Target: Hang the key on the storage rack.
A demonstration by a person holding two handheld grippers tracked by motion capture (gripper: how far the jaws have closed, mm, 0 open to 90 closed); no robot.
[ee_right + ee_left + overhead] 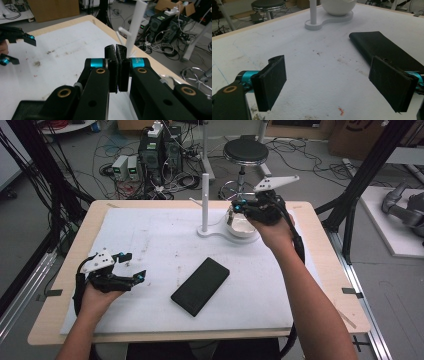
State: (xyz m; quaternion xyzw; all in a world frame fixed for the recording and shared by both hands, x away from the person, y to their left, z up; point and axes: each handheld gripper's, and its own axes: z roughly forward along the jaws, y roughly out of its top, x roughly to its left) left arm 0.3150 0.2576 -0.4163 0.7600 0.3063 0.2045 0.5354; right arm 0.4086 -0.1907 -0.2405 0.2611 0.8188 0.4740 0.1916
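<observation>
Nearest the person, at the left of the table [60, 270], the left gripper [134, 266] lies low on the white mat [150, 240] with its jaws spread wide and nothing between them; just to its right, near the middle of the mat, a black phone-like slab [200, 286] lies flat and at a slant, and in the left gripper view that slab [379, 47] sits just beyond the right-hand pad, apart from it; farther off, at the far right of the mat, the right gripper [239, 206] hovers above the white bowl [239, 224] that sits on the white stand [206, 202], its jaws pressed together with no thing between the pads [119, 70]; I judge that the work is centred on the bowl and stand. To do it well the right hand should open before it comes down again, keep clear of the upright post and its thin side peg, and meet the bowl's rim squarely; the left hand should stay low and wide, ready to steady the base, and not nudge the slab.
</observation>
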